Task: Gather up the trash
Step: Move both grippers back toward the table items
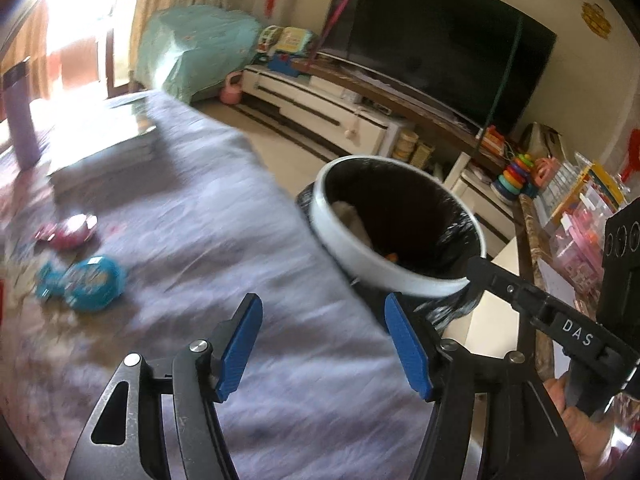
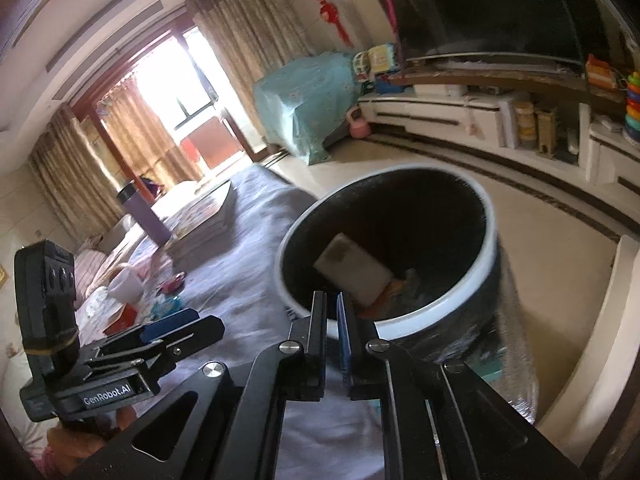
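A trash bin (image 1: 352, 252) with a white rim and black liner stands off the right edge of the cloth-covered table; it also shows in the right wrist view (image 2: 452, 312). Inside lie a white box-like piece (image 2: 354, 270) and orange scraps (image 2: 390, 290). My left gripper (image 1: 324, 340) is open and empty, over the table edge near the bin. My right gripper (image 2: 332, 304) is shut on the bin's near rim, which sits between its fingers. A blue wrapper (image 1: 90, 282) and a pink wrapper (image 1: 68, 234) lie on the table at left.
A grey-purple cloth covers the table (image 1: 224, 216). A purple bottle (image 1: 20, 120) and a stack of books (image 1: 108, 136) stand at its far end. A white cup (image 2: 126, 286) and red item (image 2: 122, 318) sit further along. A TV cabinet (image 1: 320, 108) lines the wall.
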